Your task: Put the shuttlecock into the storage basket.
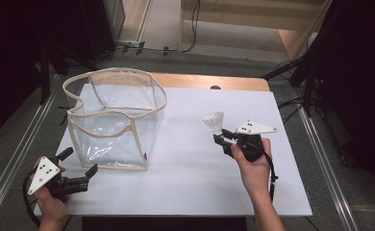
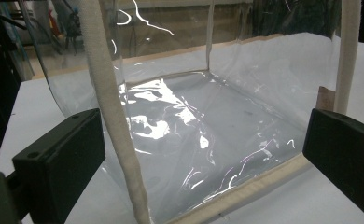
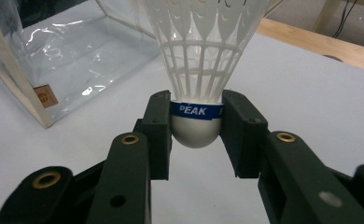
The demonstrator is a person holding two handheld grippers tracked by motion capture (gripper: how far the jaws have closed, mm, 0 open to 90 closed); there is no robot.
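Note:
A white plastic shuttlecock (image 3: pixel 201 65) with a blue band on its cork is clamped at the cork by my right gripper (image 3: pixel 196 122). In the high view the shuttlecock (image 1: pixel 215 122) points away from the hand, held by that right gripper (image 1: pixel 221 135) over the white board right of centre. A clear plastic bag (image 1: pixel 114 115) with cream trim stands open at the left. My left gripper (image 1: pixel 79 160) is open just in front of the bag's near left corner. Through its wide jaws I see the bag (image 2: pixel 208 121) and a cream edge strip (image 2: pixel 112 112).
The white board (image 1: pixel 190 168) lies on a wooden table whose edge (image 1: pixel 214 82) shows at the back. Dark stands and cables surround the table on the floor. Between the bag and the right hand the board is bare.

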